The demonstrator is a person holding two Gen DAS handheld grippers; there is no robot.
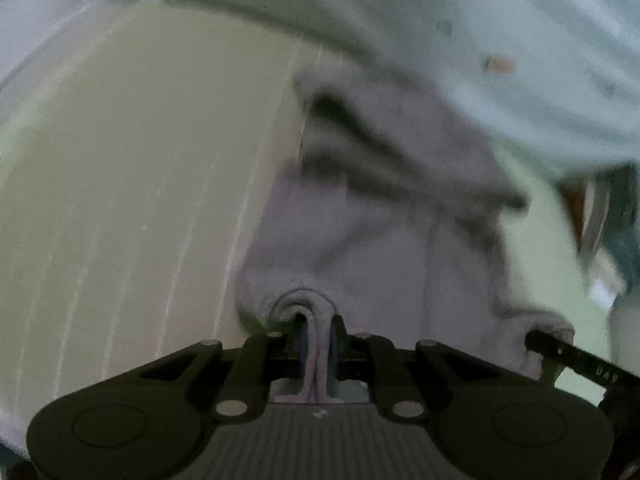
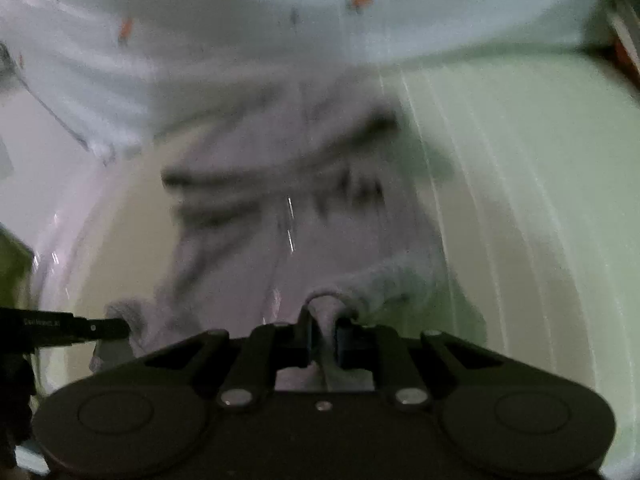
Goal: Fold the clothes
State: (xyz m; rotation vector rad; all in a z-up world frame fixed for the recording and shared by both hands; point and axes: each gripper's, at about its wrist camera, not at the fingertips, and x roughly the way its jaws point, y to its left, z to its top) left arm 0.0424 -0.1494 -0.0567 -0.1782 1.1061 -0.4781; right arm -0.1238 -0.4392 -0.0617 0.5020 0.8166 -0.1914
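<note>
A pale lilac garment with dark print (image 1: 384,216) hangs stretched over a pale table, blurred by motion. My left gripper (image 1: 316,324) is shut on a folded edge of it. The right gripper's tip (image 1: 540,338) shows at the right, pinching another corner. In the right wrist view the same lilac garment (image 2: 280,208) runs away from me, and my right gripper (image 2: 324,320) is shut on its edge. The left gripper's tip (image 2: 116,328) shows at the left, holding the other corner.
A light blue-white cloth with small orange marks (image 1: 500,40) lies across the far side; it also shows in the right wrist view (image 2: 280,20). The pale table surface (image 1: 140,200) spreads to the left, and to the right in the right wrist view (image 2: 520,200).
</note>
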